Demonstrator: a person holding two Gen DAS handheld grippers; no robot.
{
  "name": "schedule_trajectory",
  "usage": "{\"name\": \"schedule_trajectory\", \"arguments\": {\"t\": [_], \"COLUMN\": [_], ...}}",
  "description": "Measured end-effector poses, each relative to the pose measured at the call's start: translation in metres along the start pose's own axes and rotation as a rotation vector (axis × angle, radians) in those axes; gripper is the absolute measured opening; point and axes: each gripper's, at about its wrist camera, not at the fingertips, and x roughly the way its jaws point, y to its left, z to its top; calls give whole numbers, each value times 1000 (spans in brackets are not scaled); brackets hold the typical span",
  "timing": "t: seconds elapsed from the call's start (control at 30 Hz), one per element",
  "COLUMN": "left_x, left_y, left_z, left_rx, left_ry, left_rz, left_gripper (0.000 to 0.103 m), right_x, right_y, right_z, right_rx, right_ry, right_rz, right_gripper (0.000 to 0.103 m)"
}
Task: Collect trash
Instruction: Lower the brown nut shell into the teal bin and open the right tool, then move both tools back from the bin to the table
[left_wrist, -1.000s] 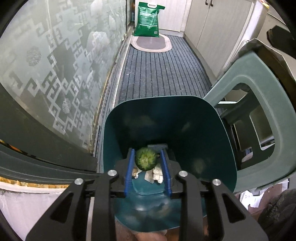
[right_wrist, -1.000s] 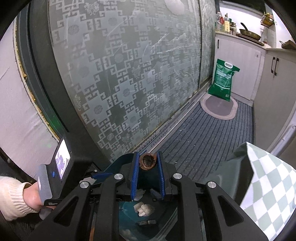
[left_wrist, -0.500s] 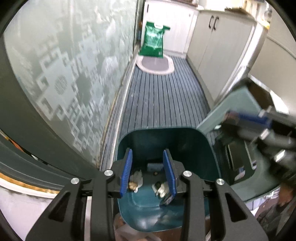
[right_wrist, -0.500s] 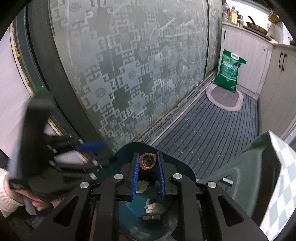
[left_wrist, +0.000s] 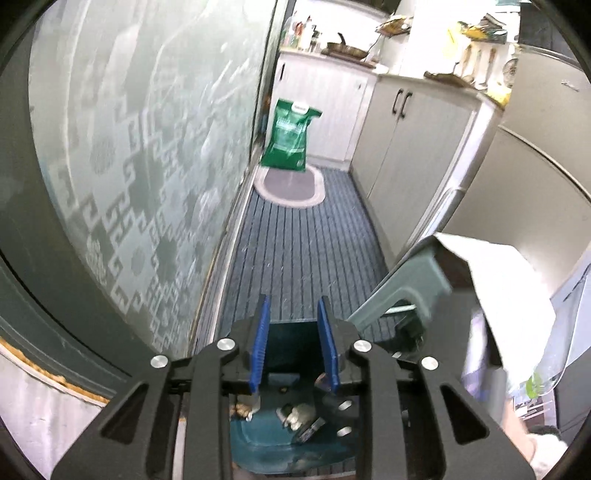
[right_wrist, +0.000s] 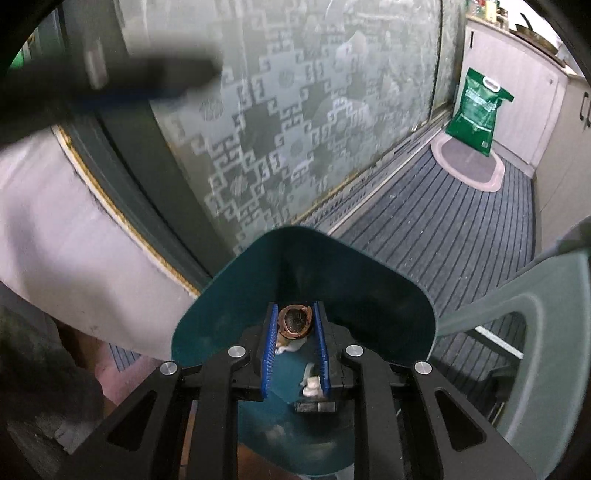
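Note:
A teal trash bin (right_wrist: 362, 280) stands on the floor below both grippers, with white scraps (right_wrist: 312, 384) and other bits inside. My right gripper (right_wrist: 294, 321) is shut on a brown nut shell (right_wrist: 294, 320) and holds it over the bin's opening. My left gripper (left_wrist: 291, 314) is open and empty, raised above the bin (left_wrist: 288, 339), where scraps (left_wrist: 297, 411) lie at the bottom. The left gripper also shows as a dark blur at the upper left of the right wrist view (right_wrist: 147, 74).
A patterned frosted glass door (right_wrist: 295, 110) runs along the left. A grey-green plastic chair (right_wrist: 535, 332) stands right of the bin. A striped mat (left_wrist: 295, 251) leads to a green bag (left_wrist: 290, 136) and cabinets (left_wrist: 413, 147).
My left gripper let go of the green piece, which is no longer in sight, then opened and rose away from the bin. My right gripper moved over the bin with the shell.

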Motion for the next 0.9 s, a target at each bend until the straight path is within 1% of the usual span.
{"name": "schedule_trajectory", "arguments": {"t": [0.13,0.23,0.33,0.47,0.5,0.53,0.57,0.6,0.9], "left_x": [-15,-22,-30,-33,-35,-36,-37,-38,-48], "left_y": [-12,-17,-23,-26,-26,-26,-28,-29,-42], "left_z": [10,13,17,23,24,25,27,28,37], "left_rx": [24,31,32,20,18,17,16,17,14], "left_ry": [-39,-60,-82,-93,-94,-97,-100,-101,-139], "left_rz": [-8,-17,-26,-37,-41,-42,-44,-47,-57], "left_gripper": [28,28,28,28,28,28,29,32,36], "right_x": [20,39,49,57,56,55,53,50,7], "right_y": [3,5,0,-6,-8,-11,-13,-14,-2], "right_z": [-13,-25,-35,-45,-47,-48,-49,-49,-38], "right_rx": [-12,-17,-12,-3,0,6,10,15,-3], "right_ry": [59,119,146,174,177,178,174,167,69], "right_rz": [-1,-12,-46,-76,-80,-84,-85,-84,-46], "right_gripper": [19,19,19,21,25,29,41,45,45]}}
